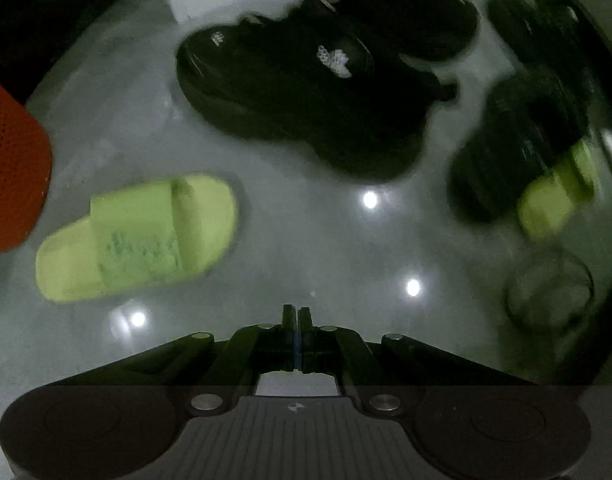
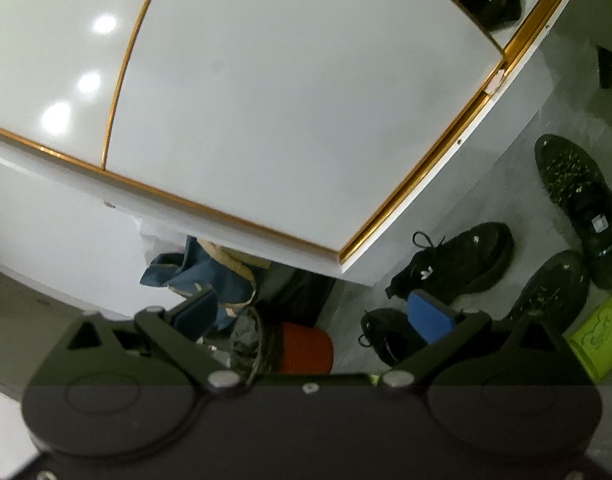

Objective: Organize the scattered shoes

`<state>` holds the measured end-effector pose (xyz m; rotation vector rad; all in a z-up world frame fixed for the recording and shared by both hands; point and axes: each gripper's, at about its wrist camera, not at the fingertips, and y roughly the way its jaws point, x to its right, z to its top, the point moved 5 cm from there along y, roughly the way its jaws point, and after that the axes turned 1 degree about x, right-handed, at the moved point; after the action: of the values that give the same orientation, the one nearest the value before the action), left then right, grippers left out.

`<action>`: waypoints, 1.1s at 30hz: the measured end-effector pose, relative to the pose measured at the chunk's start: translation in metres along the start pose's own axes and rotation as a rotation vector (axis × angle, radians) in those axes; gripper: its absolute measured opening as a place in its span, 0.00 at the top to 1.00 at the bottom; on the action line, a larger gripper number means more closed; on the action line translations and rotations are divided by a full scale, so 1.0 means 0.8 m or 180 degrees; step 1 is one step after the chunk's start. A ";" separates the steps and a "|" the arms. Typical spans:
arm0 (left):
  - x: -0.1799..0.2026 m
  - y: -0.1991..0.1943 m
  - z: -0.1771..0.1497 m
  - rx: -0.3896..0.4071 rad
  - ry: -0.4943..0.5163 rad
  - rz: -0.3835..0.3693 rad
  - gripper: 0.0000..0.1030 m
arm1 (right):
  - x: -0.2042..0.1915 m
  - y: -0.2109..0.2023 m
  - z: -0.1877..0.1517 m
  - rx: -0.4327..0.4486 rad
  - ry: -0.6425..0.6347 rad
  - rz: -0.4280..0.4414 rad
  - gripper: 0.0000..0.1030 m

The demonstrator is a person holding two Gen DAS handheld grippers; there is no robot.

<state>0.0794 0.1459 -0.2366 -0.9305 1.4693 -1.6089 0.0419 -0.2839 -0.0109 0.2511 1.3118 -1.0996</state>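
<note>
Two green slides (image 1: 137, 236) (image 1: 554, 196); two black trainers (image 1: 306, 92) (image 1: 418, 4); two dark knit shoes (image 1: 518, 148) (image 1: 534, 20).

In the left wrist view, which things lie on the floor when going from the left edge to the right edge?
Orange mesh object → green slide sandal → black sneaker with white logo → dark slipper lying over a second green sandal.
</note>
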 end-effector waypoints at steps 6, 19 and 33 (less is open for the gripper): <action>0.021 0.019 -0.023 -0.0147 0.0295 -0.0043 0.98 | 0.001 -0.004 0.000 0.0049 0.0115 0.0020 0.00; -0.117 0.003 0.043 0.0845 -0.1128 0.0961 0.39 | 0.028 -0.002 0.023 0.0087 0.0220 0.0051 0.00; -0.189 0.035 0.027 0.1023 -0.1474 0.1130 0.38 | 0.001 -0.004 -0.005 0.0012 -0.0034 0.0021 0.00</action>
<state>0.1684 0.2693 -0.2665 -0.7424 0.9560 -1.2178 0.0371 -0.2832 -0.0119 0.2517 1.2986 -1.0966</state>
